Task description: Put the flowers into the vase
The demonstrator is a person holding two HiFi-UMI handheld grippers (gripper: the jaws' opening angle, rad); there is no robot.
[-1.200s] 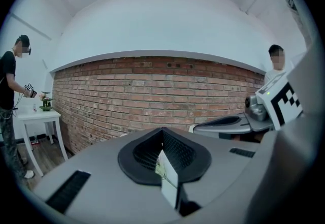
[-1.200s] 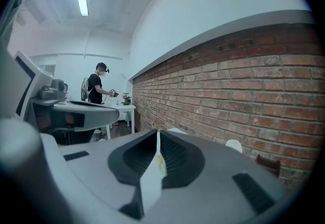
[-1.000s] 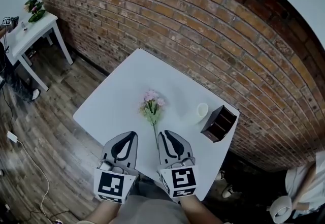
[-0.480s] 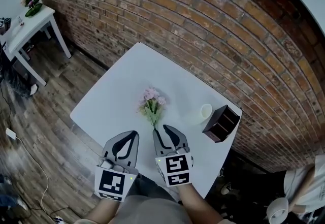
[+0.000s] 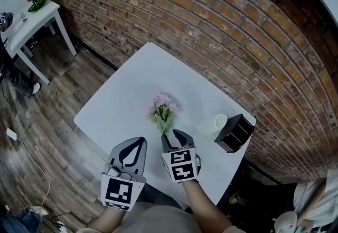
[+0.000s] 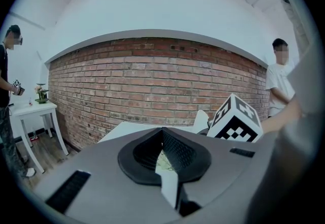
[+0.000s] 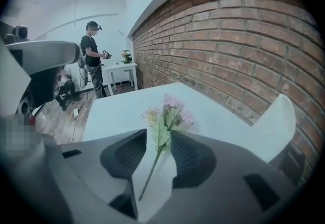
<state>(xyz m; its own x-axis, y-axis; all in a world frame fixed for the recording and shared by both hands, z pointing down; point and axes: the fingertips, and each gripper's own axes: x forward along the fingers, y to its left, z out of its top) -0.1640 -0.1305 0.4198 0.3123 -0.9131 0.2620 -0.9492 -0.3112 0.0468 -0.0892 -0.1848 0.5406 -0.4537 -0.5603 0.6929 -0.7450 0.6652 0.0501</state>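
Observation:
A small bunch of pink flowers with green leaves lies on the white table, its stem pointing toward me. My right gripper is tilted down over the stem's near end. Its jaws have just been opening, and the stem lies between them untouched, with the blooms just past the tips. A white vase sits to the right of the flowers and shows large in the right gripper view. My left gripper hovers beside the right one with its tips together, holding nothing.
A dark brown box stands at the table's right edge beside the vase. A brick wall runs behind the table. A small white side table with a plant stands far left. One person is near it, another to the right.
My right gripper has dropped and tipped downward toward the flower stem, and its jaws have spread apart around it. The left gripper has sunk a little.

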